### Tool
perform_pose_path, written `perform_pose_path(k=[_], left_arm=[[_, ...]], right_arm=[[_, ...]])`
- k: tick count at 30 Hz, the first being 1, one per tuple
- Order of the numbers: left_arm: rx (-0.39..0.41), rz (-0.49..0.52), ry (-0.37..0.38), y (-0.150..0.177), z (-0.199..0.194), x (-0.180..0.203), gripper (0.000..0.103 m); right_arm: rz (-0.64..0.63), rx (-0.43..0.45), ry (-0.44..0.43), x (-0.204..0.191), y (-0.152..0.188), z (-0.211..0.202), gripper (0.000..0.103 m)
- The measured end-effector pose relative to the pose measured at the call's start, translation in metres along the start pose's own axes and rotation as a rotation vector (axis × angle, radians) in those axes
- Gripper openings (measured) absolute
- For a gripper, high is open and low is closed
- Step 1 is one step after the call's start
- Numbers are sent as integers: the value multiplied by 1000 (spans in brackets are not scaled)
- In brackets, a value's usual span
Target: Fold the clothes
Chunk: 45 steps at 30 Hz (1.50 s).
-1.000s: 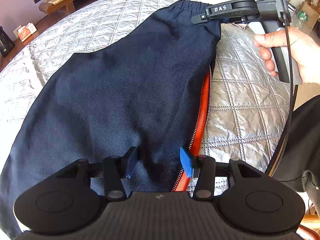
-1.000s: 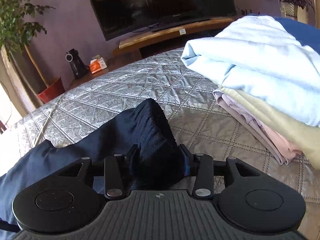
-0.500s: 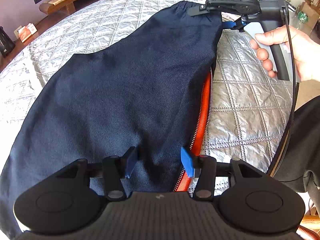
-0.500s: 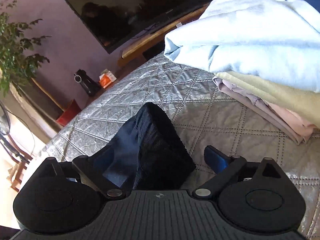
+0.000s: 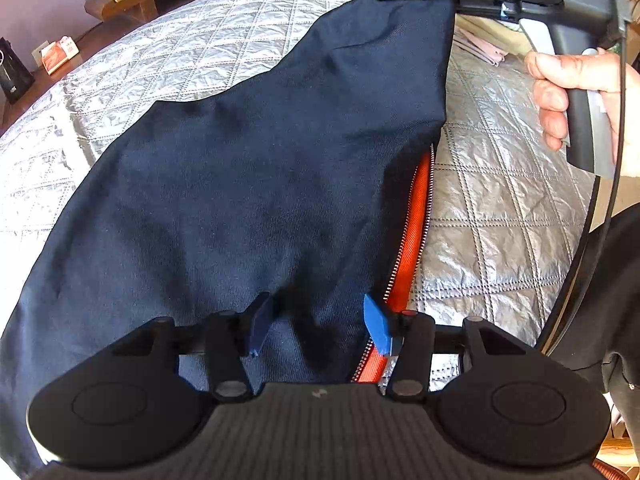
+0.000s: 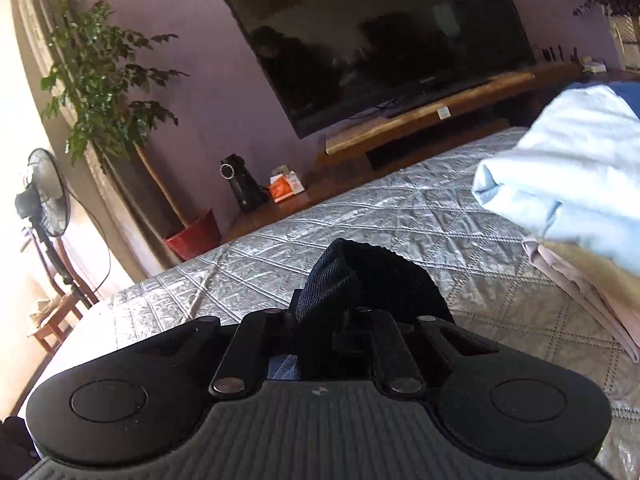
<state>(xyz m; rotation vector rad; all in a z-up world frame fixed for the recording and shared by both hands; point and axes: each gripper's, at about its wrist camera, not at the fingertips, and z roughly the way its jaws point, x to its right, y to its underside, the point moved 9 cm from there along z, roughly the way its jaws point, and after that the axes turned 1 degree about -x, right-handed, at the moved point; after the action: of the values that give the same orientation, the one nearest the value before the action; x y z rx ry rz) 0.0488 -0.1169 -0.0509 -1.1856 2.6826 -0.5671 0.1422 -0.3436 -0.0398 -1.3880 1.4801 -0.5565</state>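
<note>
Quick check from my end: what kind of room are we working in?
Likely a bedroom at home: a bed with a silver quilted bedspread, a large television on a low wooden stand, and a potted plant.

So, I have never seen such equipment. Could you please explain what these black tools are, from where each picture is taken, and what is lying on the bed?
There is no robot here. A person holds a two-finger gripper tool in each hand, and each tool carries a wide-angle camera looking forward along its fingers.

The left camera shows the left gripper, open, over a dark navy garment with an orange zipper, spread on a silver quilted bedspread. The person's hand holds the other tool at the top.

The right camera shows the right gripper shut on a bunched end of that garment. Beside it lies a pile of folded clothes.
</note>
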Motion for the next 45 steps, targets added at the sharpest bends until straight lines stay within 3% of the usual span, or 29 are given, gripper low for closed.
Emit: perform_pose_path(k=[4,8,15,19,20,22,24,26,29,36,39,41,43,45], left_arm=[[3,-33,-5,0,-5,-11,43],[28,-87,-19,-2,-12,-28,43],[69,-64,6,-8,-19,-17,43],[81,-57,27,-13,-18,-9,43],[78,-55,27,-13,-16,-7,43],[69,-50,25,-13,-13,-6,43],[64,-47,26,-13,-11,-4,43],[64,-46,27,-14,-10,-4,43],[63,-44,29,-14,-9,-2,43],[56,-26,30,-14,-7,3,43],[53,-20,29,-14,-6,4,43],[52,-17,27,-13,-6,4,43],[51,-16,27,-13,-5,4,43],[44,-14,25,-12,-4,4,43]], right_arm=[[-424,-18,-44,-79,18,-2,13],[-512,-105,-24,-86,40,12,14],[-316,-138,53,-31,34,32,15],[-317,-142,106,-16,38,48,19],[-303,-151,130,-9,39,50,27],[-240,-162,148,3,38,48,29],[-183,-152,149,10,33,39,38],[-165,-146,185,16,26,26,61],[-87,-174,232,27,25,10,61],[293,-215,279,48,43,-20,62],[460,-186,215,58,49,-20,51],[514,-165,233,72,50,-16,14],[568,-147,227,83,51,-9,12],[513,-138,214,79,43,-1,10]])
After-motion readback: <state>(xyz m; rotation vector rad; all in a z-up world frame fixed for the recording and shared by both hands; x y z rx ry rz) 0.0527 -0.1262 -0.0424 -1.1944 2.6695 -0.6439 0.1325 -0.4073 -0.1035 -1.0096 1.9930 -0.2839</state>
